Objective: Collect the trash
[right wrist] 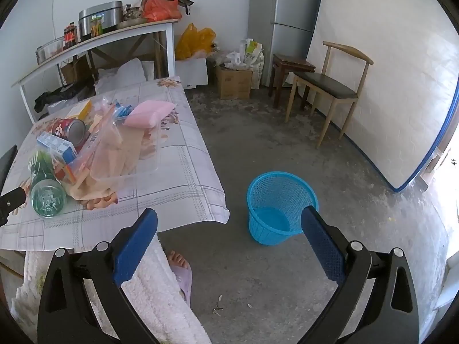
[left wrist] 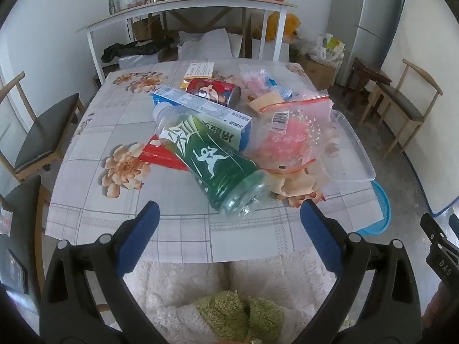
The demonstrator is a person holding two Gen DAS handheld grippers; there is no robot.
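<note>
A pile of trash lies on the table (left wrist: 86, 132): a green-labelled plastic bottle (left wrist: 212, 163) on its side, a blue-white carton (left wrist: 200, 111), a red can (left wrist: 215, 90), a clear zip bag (left wrist: 289, 134) with pink contents, a red wrapper (left wrist: 160, 154). My left gripper (left wrist: 229, 209) is open and empty just in front of the bottle's base. A blue mesh waste basket (right wrist: 281, 206) stands on the floor right of the table. My right gripper (right wrist: 229, 218) is open and empty above the floor near the basket. The bottle also shows in the right wrist view (right wrist: 44, 186).
A clear plastic tray (left wrist: 352, 149) sits at the table's right edge. Wooden chairs stand left (left wrist: 40, 132) and right (right wrist: 330, 86). A white shelf table (left wrist: 183, 8) with pots and jars is behind. A fridge (right wrist: 289, 14), boxes and bags stand at the back wall.
</note>
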